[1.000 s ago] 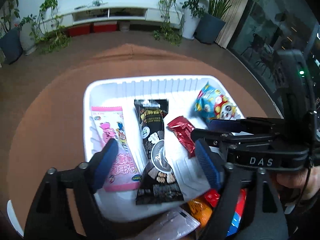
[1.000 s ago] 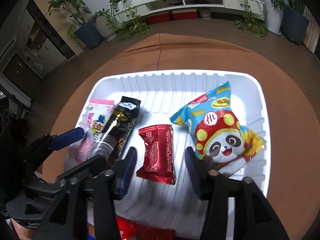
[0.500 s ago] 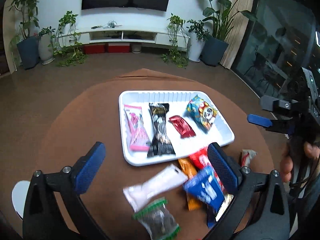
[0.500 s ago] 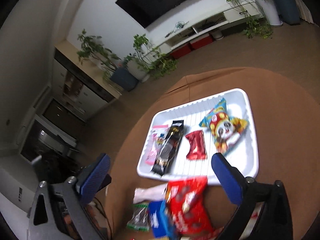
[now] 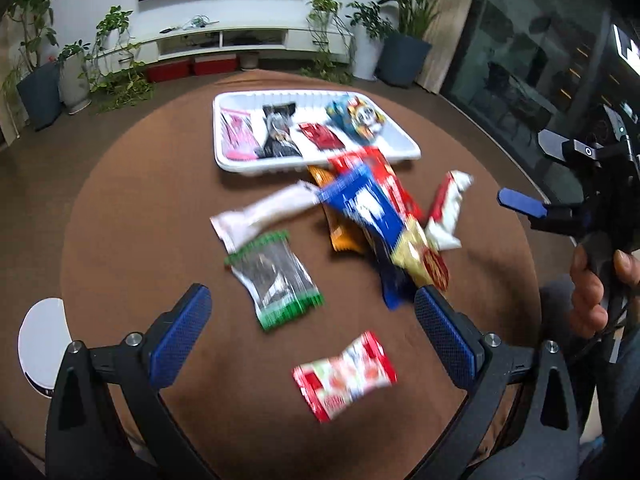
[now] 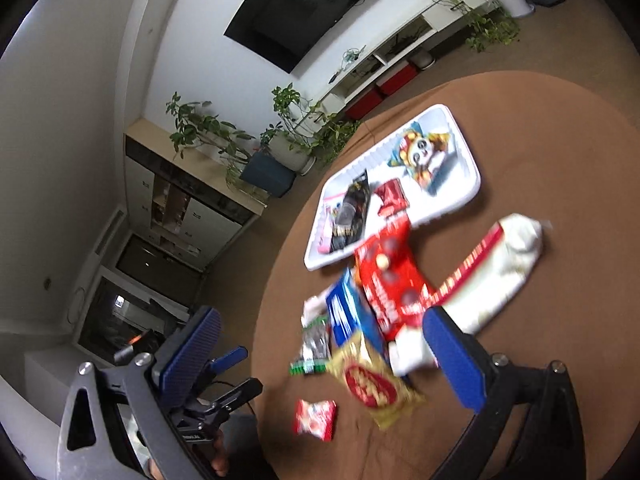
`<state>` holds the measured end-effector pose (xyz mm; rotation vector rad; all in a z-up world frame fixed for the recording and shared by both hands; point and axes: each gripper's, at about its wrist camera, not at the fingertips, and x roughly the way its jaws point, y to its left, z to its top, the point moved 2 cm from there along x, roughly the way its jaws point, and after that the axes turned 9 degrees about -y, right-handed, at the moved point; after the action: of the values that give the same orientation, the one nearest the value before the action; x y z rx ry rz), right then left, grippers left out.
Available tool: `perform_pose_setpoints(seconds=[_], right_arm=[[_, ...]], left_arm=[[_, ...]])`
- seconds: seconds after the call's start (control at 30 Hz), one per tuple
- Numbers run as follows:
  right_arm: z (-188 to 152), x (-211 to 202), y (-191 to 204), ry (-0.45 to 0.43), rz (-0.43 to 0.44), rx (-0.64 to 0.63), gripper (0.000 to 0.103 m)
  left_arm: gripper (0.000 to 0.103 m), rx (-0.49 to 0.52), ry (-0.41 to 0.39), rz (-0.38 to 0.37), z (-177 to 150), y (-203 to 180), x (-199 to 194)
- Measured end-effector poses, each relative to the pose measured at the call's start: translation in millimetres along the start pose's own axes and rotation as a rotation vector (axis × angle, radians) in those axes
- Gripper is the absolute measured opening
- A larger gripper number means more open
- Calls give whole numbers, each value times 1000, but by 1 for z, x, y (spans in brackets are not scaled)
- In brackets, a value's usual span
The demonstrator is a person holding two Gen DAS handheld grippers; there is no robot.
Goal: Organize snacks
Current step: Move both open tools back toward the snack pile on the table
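Left gripper [image 5: 312, 334]: jaws spread wide, empty, above brown table [image 5: 120, 208]. Right gripper [image 6: 320, 354]: likewise wide, empty. White tray [image 5: 404, 147], far side: held pink, black, red and panda packets. Loose snack pile [image 5: 372, 216]: lay just before tray, blurred.

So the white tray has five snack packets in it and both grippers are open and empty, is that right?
Not quite: the tray holds four packets, not five: pink, black, red and panda, as the left wrist view shows. The left gripper and right gripper are indeed open and empty.
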<state>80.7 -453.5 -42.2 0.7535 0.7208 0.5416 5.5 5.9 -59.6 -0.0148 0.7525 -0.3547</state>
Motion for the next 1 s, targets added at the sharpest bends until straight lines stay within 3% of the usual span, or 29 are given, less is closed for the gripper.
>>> perform_pose_setpoints(seconds=[0.17,0.4,0.63,0.83,1.0], right_arm=[[-28,-6,5,37,-51,-64,103],[-49,-2,10,94,-142,-162,101],[-64,8,27,131,-204,-359,95],[-69,21,36,169,-227,-452,94],[-77,38,33,251,-240,-501,89]], left_arm=[[103,52,64,-28,-24,-10,4],[103,150,116,-89,-30,-17,7],[103,351,190,-191,-33,-30,20],[101,420,247,-223,-36,-31,34],[102,426,264,-250,-33,-32,40]])
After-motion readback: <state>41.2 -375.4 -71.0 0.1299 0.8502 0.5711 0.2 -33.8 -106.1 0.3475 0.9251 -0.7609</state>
